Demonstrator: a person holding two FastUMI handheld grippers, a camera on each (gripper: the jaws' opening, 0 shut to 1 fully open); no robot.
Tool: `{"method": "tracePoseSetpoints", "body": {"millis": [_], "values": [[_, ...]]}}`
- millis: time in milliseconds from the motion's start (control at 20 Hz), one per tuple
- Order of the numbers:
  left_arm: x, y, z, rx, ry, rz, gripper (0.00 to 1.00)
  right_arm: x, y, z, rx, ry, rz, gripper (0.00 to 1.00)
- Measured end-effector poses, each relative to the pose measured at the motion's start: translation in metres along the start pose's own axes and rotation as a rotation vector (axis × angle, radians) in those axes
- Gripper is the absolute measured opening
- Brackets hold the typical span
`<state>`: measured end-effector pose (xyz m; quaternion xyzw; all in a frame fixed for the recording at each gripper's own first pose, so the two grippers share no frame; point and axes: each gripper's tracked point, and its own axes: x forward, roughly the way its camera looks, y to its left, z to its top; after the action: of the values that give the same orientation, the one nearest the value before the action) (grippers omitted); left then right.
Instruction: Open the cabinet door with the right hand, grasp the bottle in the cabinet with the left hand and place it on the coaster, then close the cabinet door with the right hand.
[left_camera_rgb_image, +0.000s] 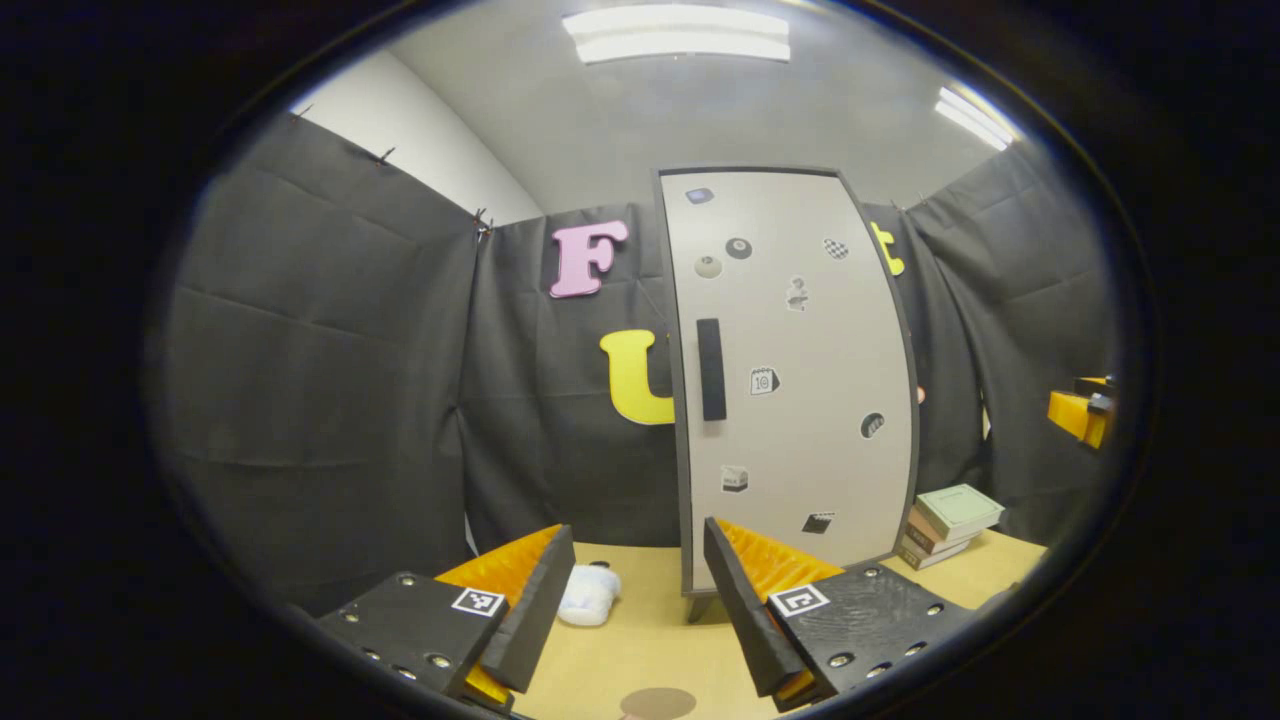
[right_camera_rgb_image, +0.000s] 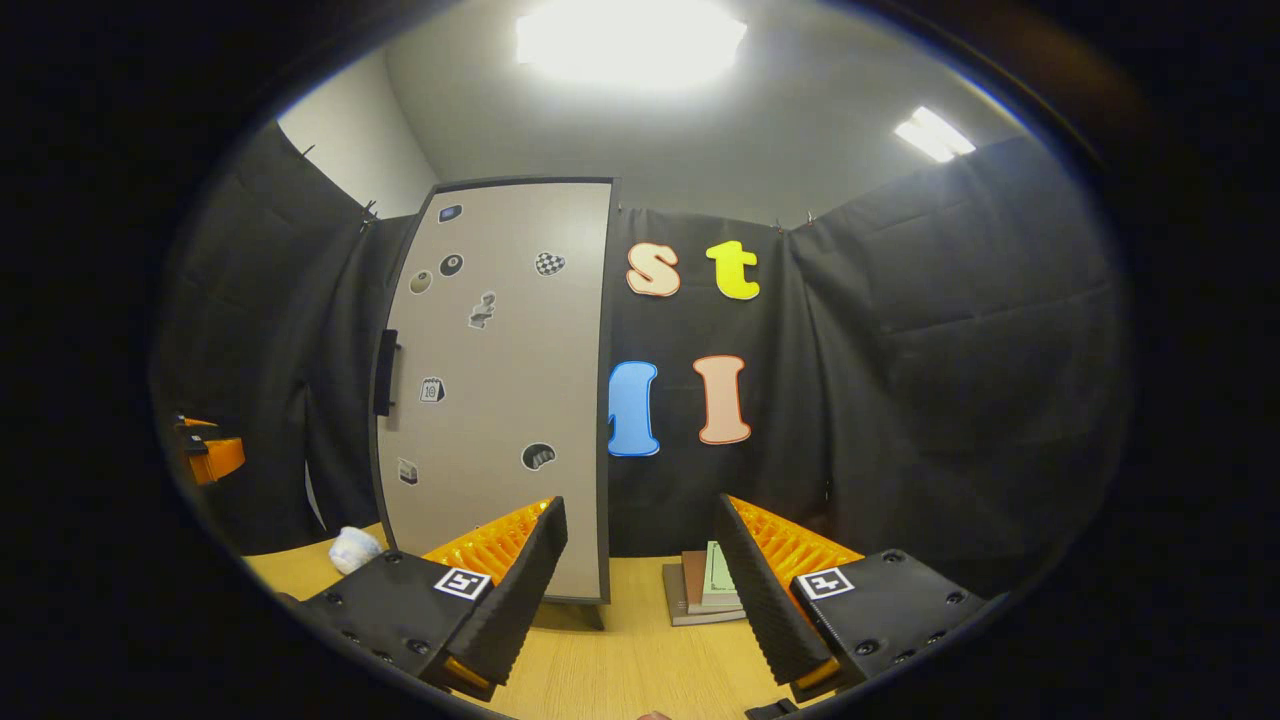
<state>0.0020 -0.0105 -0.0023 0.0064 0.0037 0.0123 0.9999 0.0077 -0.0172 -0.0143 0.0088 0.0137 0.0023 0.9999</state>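
A tall grey cabinet (left_camera_rgb_image: 800, 380) stands at the back of the wooden table (left_camera_rgb_image: 640, 640), its door shut, with a black handle (left_camera_rgb_image: 711, 369) on the left side and several stickers. My left gripper (left_camera_rgb_image: 630, 610) is open and empty, well short of the cabinet. A round brown coaster (left_camera_rgb_image: 657, 703) lies on the table just below it. In the right gripper view the cabinet (right_camera_rgb_image: 500, 390) is left of centre with its handle (right_camera_rgb_image: 386, 372) at the left edge. My right gripper (right_camera_rgb_image: 635, 590) is open and empty, facing the cabinet's right edge. Whatever is inside the cabinet is hidden by the door.
A white crumpled cloth-like object (left_camera_rgb_image: 589, 594) lies left of the cabinet. A stack of books (left_camera_rgb_image: 950, 525) sits to the cabinet's right, seen also as books (right_camera_rgb_image: 705, 590) between my right fingers. The other gripper shows at the far right (left_camera_rgb_image: 1082, 412) and far left (right_camera_rgb_image: 205, 452).
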Motion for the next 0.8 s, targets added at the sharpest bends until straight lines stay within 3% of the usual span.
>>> {"method": "tracePoseSetpoints", "body": {"millis": [400,600,800], "values": [[-0.011,-0.011,-0.006,0.008,0.010,0.061,0.79,0.016,-0.013,-0.009,-0.032,-0.003,0.047,0.93],[-0.029,0.007,-0.007,0.042,0.021,0.145,0.79,0.031,0.004,-0.010,-0.034,-0.004,0.125,0.92],[-0.029,0.024,-0.006,0.038,0.018,0.182,0.79,0.048,0.028,0.012,-0.015,-0.047,0.180,0.93]]}}
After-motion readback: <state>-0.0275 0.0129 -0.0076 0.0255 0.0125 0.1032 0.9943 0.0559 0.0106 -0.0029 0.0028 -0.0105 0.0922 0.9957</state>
